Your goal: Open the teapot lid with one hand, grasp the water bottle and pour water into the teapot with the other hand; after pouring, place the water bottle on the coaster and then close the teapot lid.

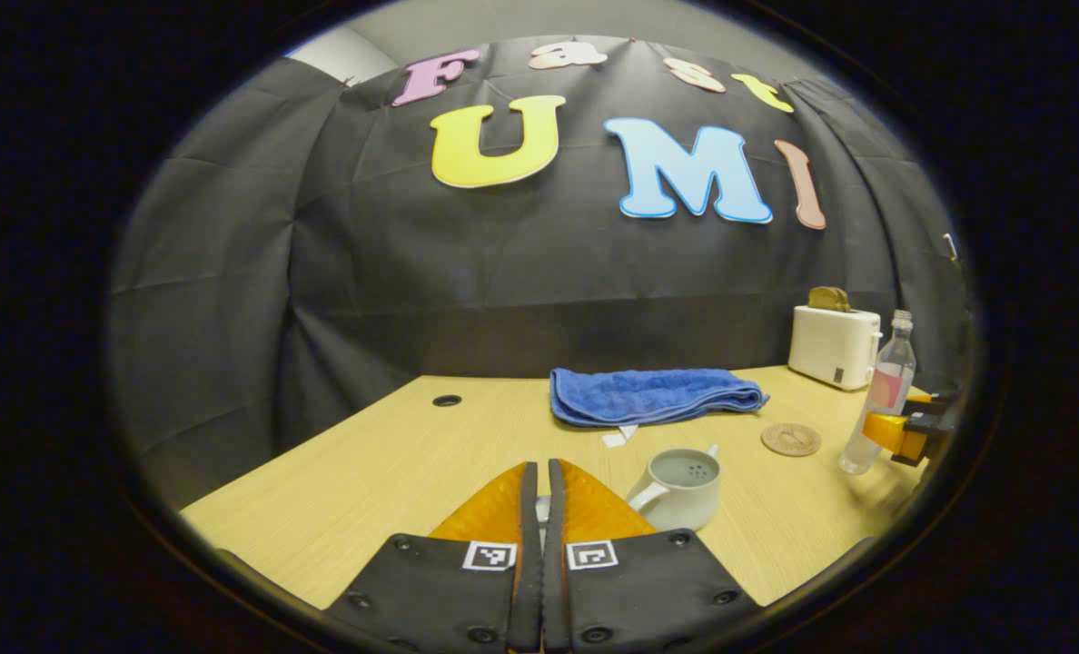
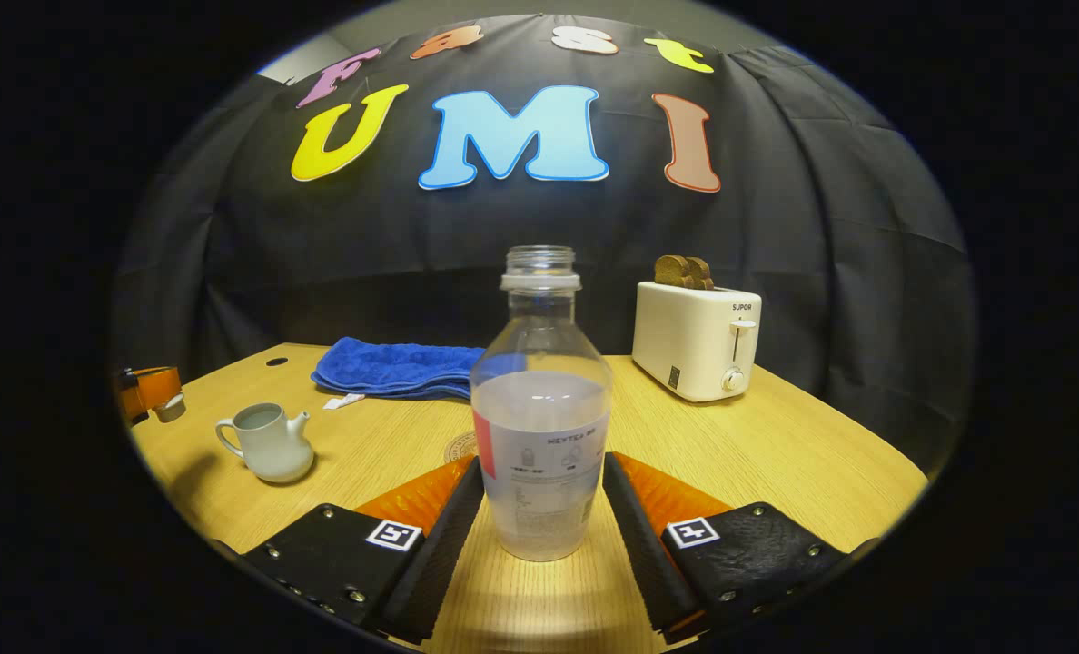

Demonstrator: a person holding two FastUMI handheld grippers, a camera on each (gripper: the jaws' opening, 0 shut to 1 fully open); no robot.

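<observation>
I am looking across a pale wooden table (image 2: 776, 454) inside a booth walled with black cloth (image 1: 412, 272). My left gripper (image 1: 539, 481) has its fingers pressed nearly together; in the right gripper view they pinch a small white lid (image 2: 171, 409). Just right of them the teapot (image 1: 680, 490) sits open on the table. My right gripper (image 2: 541, 490) is spread around the uncapped bottle (image 2: 541, 409), which stands upright and part full; I cannot tell whether the fingers touch it. A round coaster (image 1: 790, 439) lies between teapot and bottle. Behind, a folded blue towel (image 1: 653, 396) and a white toaster (image 2: 696, 341) holding toast sit near the wall. A small round hole (image 1: 447, 401) marks the table's far left.
</observation>
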